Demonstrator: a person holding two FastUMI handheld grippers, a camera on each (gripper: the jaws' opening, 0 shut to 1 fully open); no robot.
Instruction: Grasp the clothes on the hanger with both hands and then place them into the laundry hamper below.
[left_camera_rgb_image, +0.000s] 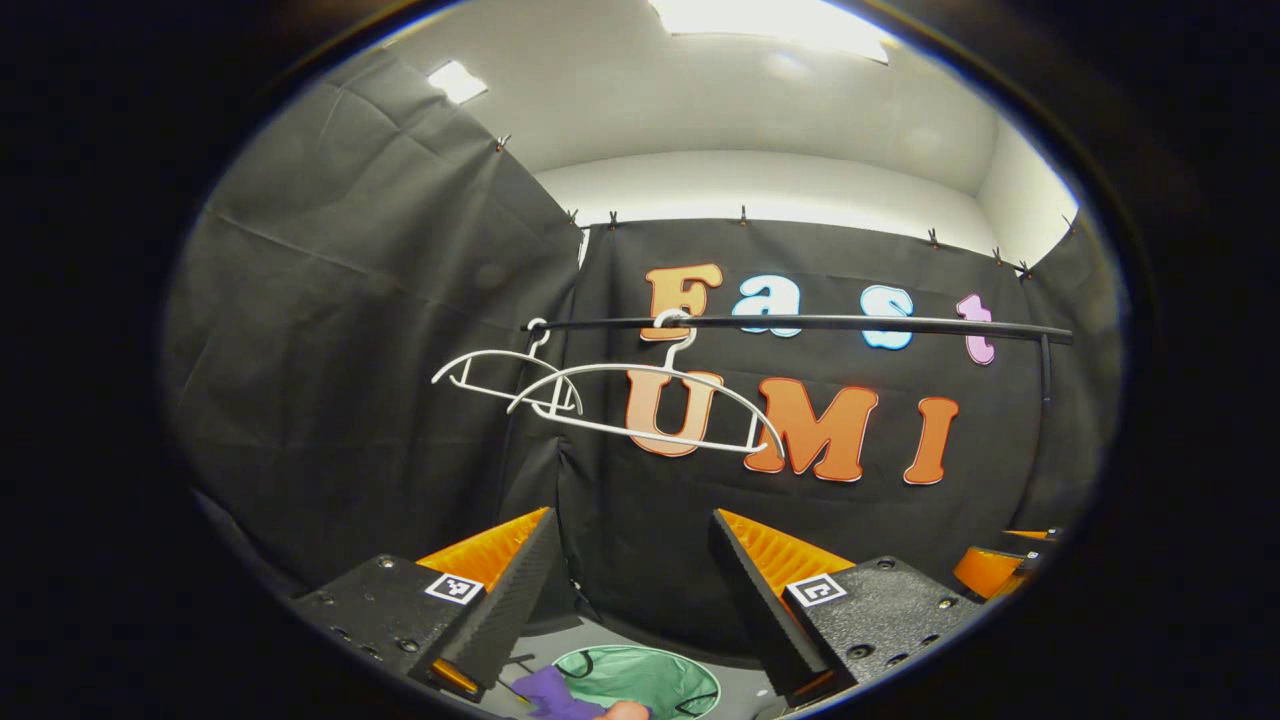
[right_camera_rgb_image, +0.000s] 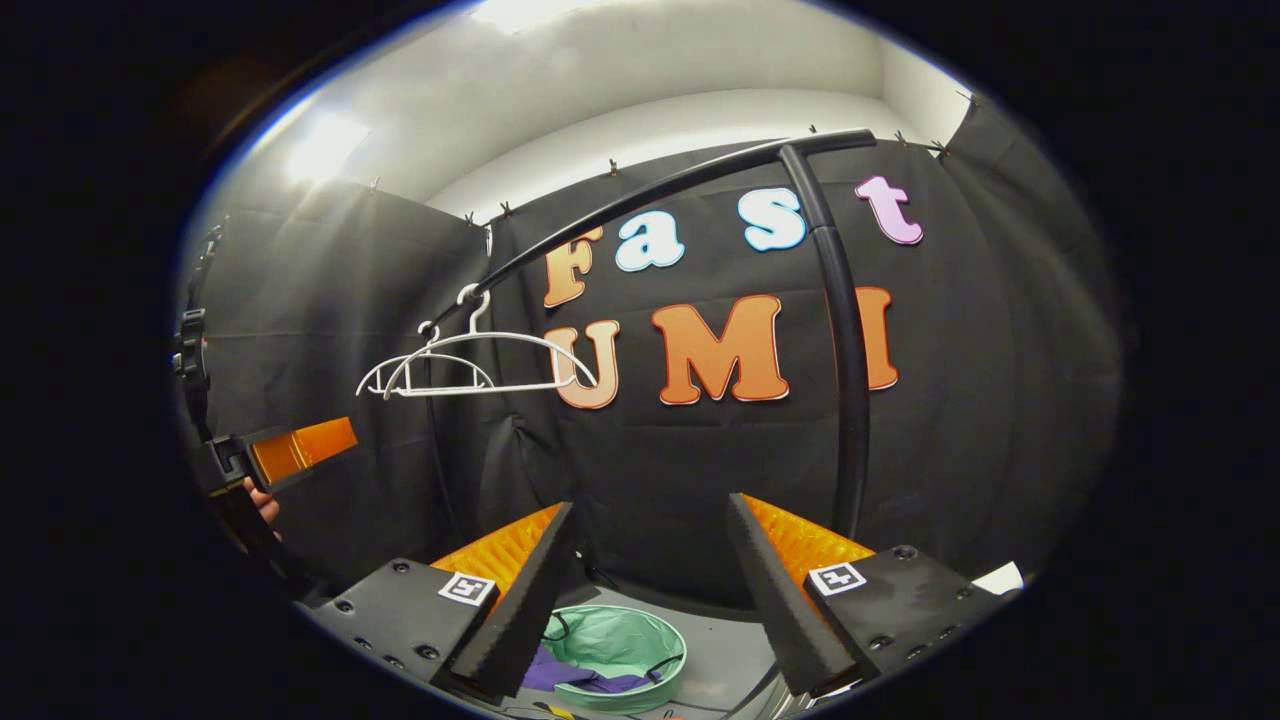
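Observation:
Two bare white hangers (left_camera_rgb_image: 640, 405) (right_camera_rgb_image: 480, 365) hang on the black rail (left_camera_rgb_image: 800, 323) (right_camera_rgb_image: 640, 195). Far below stands a round green laundry hamper (left_camera_rgb_image: 650, 680) (right_camera_rgb_image: 625, 640) with purple clothes (left_camera_rgb_image: 550, 692) (right_camera_rgb_image: 580, 678) draped over its near left rim. My left gripper (left_camera_rgb_image: 635, 590) is open, raised well above the hamper, nothing between its fingers. My right gripper (right_camera_rgb_image: 650, 590) is open too, also empty and high over the hamper. The left gripper (right_camera_rgb_image: 285, 450), held in a hand, shows at the left edge of the right gripper view.
A black upright post (right_camera_rgb_image: 845, 380) of the rack rises just behind my right gripper. Grey floor (right_camera_rgb_image: 720, 660) surrounds the hamper. Black cloth walls close the booth on all sides.

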